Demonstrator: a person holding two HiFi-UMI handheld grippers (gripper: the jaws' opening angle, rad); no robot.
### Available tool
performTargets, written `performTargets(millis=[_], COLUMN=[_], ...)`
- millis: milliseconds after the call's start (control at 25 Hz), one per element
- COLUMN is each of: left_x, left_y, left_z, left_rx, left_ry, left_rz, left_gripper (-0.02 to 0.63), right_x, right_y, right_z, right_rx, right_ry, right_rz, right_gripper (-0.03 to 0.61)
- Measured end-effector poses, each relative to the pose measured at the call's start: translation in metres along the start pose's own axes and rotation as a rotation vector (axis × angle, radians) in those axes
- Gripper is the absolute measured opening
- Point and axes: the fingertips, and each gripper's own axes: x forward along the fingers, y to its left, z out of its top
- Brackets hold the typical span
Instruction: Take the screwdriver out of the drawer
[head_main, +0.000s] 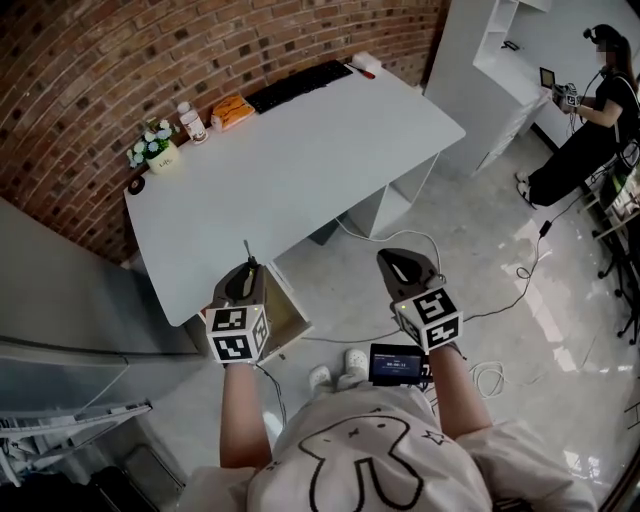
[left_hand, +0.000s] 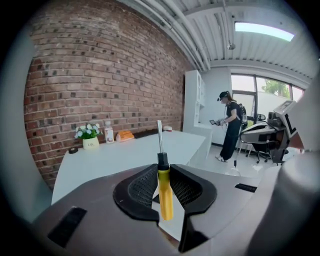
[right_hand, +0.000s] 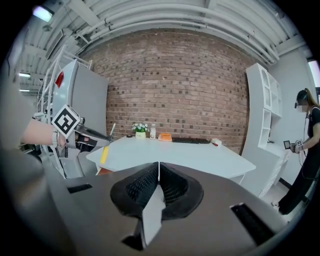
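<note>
A screwdriver (left_hand: 165, 192) with a yellow handle, a black collar and a bare metal shaft stands upright between the jaws of my left gripper (left_hand: 163, 167), which is shut on the handle. In the head view the left gripper (head_main: 245, 280) hangs over the open drawer (head_main: 288, 320) at the near corner of the white desk (head_main: 300, 160), and the shaft (head_main: 249, 250) pokes up past the jaws. To its right, over the floor, my right gripper (head_main: 405, 268) is held up; its jaws (right_hand: 159, 167) are shut with nothing in them. The right gripper view also shows the yellow handle (right_hand: 104, 154) at the left.
Along the brick wall the desk carries a flower pot (head_main: 158, 152), a bottle (head_main: 191, 122), an orange object (head_main: 232, 110) and a black keyboard (head_main: 298, 85). A grey cabinet (head_main: 60, 300) stands at the left. Cables (head_main: 500, 300) lie on the floor. A person (head_main: 590, 110) stands by white shelves at the far right.
</note>
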Motion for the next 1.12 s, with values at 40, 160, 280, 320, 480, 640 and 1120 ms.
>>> performTargets(millis=[40, 160, 280, 320, 480, 640, 1120], left_x=[-0.003, -0.013, -0.022, -0.025, -0.037, -0.050, -0.072], left_y=[0.000, 0.001, 0.003, 0.003, 0.001, -0.002, -0.010], left_z=[0.008, 0.031, 0.052, 0.058, 0.085, 0.104, 0.127], left_rx=[0.002, 0.011, 0.036, 0.044, 0.061, 0.077, 0.097], left_ry=[-0.025, -0.091, -0.148, -0.168, -0.256, -0.330, -0.427], left_rz=[0.002, 0.007, 0.019, 0.024, 0.034, 0.030, 0.022], left_gripper=[0.083, 0.083, 0.083, 0.083, 0.083, 0.083, 0.083], right_x=[-0.001, -0.003, -0.005, -0.006, -0.009, -0.016, -0.032], right_y=[0.000, 0.001, 0.003, 0.004, 0.002, 0.005, 0.009], right_z=[0.008, 0.032, 0.050, 0.055, 0.072, 0.090, 0.111], right_rx=[-0.002, -0.003, -0.009, -0.009, -0.023, -0.043, -0.049], right_ry=[-0.017, -0.076, -0.132, -0.145, -0.179, -0.236, -0.324], right_rz=[-0.003, -0.007, 0.004, 0.009, 0.006, 0.001, -0.009], right_gripper=[0.021, 0.021, 0.021, 0.021, 0.021, 0.021, 0.021])
